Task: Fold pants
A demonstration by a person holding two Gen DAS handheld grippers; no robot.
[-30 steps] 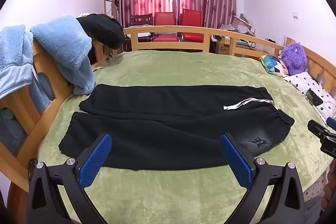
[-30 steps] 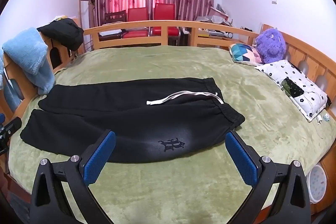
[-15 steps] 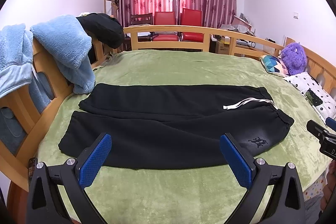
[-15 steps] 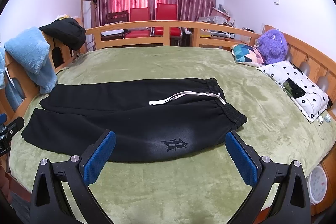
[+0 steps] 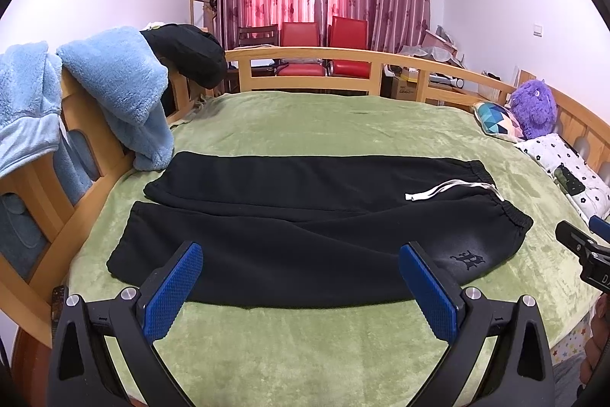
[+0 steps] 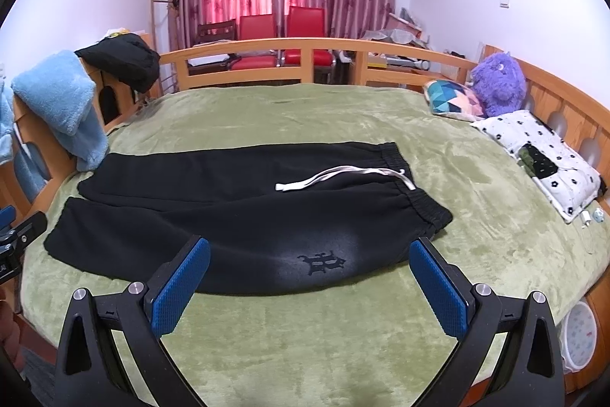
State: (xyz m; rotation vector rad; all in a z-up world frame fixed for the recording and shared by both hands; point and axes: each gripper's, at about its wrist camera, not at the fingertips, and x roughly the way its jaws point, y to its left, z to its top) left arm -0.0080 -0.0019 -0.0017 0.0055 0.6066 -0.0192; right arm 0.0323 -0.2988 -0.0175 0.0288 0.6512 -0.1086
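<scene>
The bed (image 5: 305, 124) fills my view, green blanket (image 6: 305, 330) spread wide, and the black pants (image 5: 305, 227) lie flat across its near half, legs side by side pointing left, waistband (image 6: 419, 193) to the right, nothing folded yet. My left gripper (image 5: 301, 287) hovers above the near leg, released and wide, holding nothing. My right gripper (image 6: 310, 287) hangs over the hip with the emblem (image 6: 322, 262), likewise spread and empty. My read: first fold is leg over leg, so I want one pinch low at the near cuff, the other at the near waistband corner, both catching only the pants and not the blanket, then lift evenly. Mind the white drawstring (image 6: 335, 178); tuck it inside.
</scene>
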